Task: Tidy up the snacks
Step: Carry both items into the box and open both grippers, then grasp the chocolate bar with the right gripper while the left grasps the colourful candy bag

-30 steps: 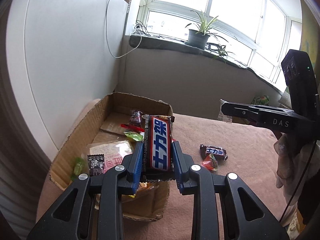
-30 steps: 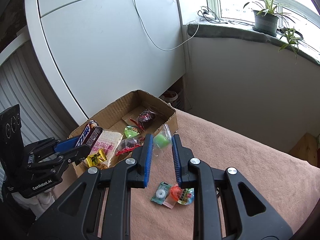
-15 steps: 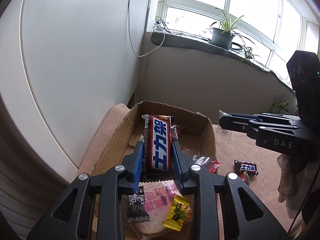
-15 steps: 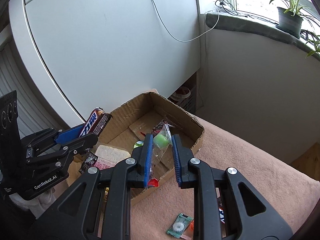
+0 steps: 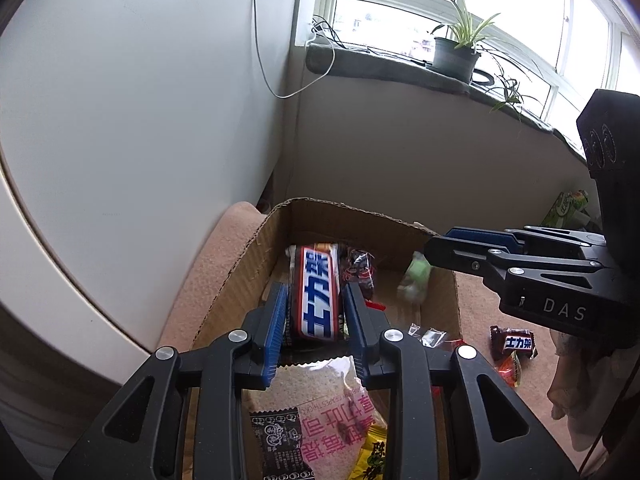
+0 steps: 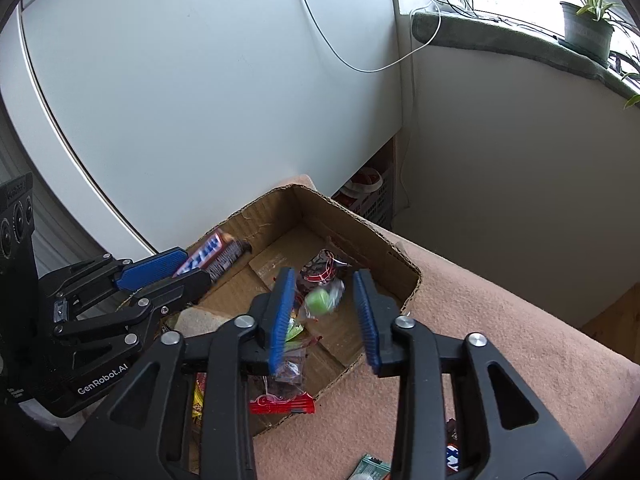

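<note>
Snacks are being gathered into an open cardboard box point(image 6: 360, 236) on a surface draped in pink cloth point(image 6: 500, 340). The left tongs point(image 5: 316, 312) are closed on a chocolate bar point(image 5: 318, 292) with a blue-and-white label, held over the box interior near its left wall. The bar's long axis runs along the fingers, pointing away from the camera toward the box's far wall, label up. The right tongs point(image 6: 324, 312) stand wide open above the box; a small green candy in clear wrap point(image 6: 320, 300) appears blurred between the fingers, touching neither, and looks to be dropping. Risk: it may bounce off the snacks already inside, and the bar, if released high, could tip against the left wall. More snacks, including a small chocolate bar point(image 5: 516, 344), lie on the cloth outside the box's right edge.
</note>
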`<state>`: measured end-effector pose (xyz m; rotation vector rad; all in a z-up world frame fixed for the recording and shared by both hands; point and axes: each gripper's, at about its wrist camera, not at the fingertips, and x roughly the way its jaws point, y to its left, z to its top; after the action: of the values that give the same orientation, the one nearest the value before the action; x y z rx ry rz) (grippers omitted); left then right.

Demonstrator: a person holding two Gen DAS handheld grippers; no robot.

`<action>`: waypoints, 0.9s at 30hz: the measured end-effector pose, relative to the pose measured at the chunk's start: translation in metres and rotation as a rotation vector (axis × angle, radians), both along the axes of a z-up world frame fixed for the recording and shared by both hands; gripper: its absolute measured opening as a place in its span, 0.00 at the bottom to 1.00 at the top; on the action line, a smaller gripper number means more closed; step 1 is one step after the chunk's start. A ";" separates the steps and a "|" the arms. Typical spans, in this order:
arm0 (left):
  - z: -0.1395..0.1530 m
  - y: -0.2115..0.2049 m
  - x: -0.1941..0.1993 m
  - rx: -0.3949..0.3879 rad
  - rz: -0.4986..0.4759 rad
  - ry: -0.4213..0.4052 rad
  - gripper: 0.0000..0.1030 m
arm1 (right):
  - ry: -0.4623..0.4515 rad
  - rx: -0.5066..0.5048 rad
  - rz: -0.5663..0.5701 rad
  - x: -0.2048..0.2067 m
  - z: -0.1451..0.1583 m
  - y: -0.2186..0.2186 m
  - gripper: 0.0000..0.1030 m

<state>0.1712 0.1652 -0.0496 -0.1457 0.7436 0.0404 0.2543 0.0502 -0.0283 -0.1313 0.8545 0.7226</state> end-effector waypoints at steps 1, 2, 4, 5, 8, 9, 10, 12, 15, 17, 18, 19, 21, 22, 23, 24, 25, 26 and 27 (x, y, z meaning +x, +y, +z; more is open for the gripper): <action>0.001 0.000 -0.001 0.008 0.006 -0.003 0.34 | -0.008 0.006 -0.008 0.000 0.001 -0.002 0.57; 0.002 0.000 -0.003 0.008 0.010 -0.008 0.35 | -0.015 0.013 -0.017 -0.002 0.004 -0.005 0.61; 0.005 0.001 -0.006 -0.001 0.020 -0.018 0.35 | -0.016 0.029 -0.028 -0.003 0.008 -0.013 0.61; 0.007 0.001 -0.009 -0.002 0.027 -0.027 0.35 | -0.015 0.036 -0.033 -0.004 0.011 -0.018 0.61; 0.015 -0.002 -0.017 -0.014 0.028 -0.051 0.35 | -0.035 0.053 -0.049 -0.015 0.021 -0.036 0.66; 0.018 -0.005 -0.020 -0.018 0.021 -0.061 0.35 | -0.047 0.055 -0.059 -0.019 0.025 -0.044 0.68; 0.022 -0.009 -0.024 -0.020 0.010 -0.071 0.35 | -0.059 0.061 -0.070 -0.024 0.028 -0.053 0.70; 0.029 -0.020 -0.033 -0.021 -0.011 -0.092 0.35 | -0.074 0.073 -0.095 -0.033 0.036 -0.073 0.71; 0.039 -0.040 -0.047 -0.044 -0.044 -0.122 0.35 | -0.092 0.093 -0.139 -0.049 0.045 -0.106 0.71; 0.041 -0.055 -0.057 -0.058 -0.069 -0.136 0.35 | -0.103 0.108 -0.169 -0.061 0.049 -0.128 0.71; 0.041 -0.062 -0.062 -0.066 -0.086 -0.141 0.35 | -0.105 0.118 -0.180 -0.067 0.050 -0.139 0.71; 0.040 -0.069 -0.065 -0.071 -0.101 -0.141 0.35 | -0.107 0.124 -0.190 -0.073 0.051 -0.149 0.71; 0.037 -0.085 -0.070 -0.077 -0.139 -0.140 0.35 | -0.120 0.124 -0.211 -0.084 0.050 -0.166 0.72; 0.036 -0.093 -0.070 -0.080 -0.158 -0.136 0.35 | -0.128 0.119 -0.225 -0.088 0.049 -0.173 0.74; 0.034 -0.100 -0.070 -0.086 -0.179 -0.134 0.35 | -0.132 0.117 -0.237 -0.091 0.047 -0.180 0.76; 0.032 -0.107 -0.070 -0.093 -0.199 -0.131 0.35 | -0.133 0.116 -0.246 -0.093 0.045 -0.187 0.76; 0.029 -0.114 -0.069 -0.097 -0.217 -0.127 0.35 | -0.129 0.116 -0.254 -0.094 0.043 -0.193 0.76; 0.026 -0.121 -0.068 -0.100 -0.233 -0.122 0.35 | -0.123 0.116 -0.262 -0.094 0.041 -0.199 0.76; 0.023 -0.128 -0.068 -0.101 -0.250 -0.115 0.35 | -0.116 0.111 -0.270 -0.092 0.038 -0.204 0.76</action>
<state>0.1036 0.0375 -0.0266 -0.1497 0.6448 -0.2419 0.1619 -0.1537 0.0096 0.0413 0.7027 0.5027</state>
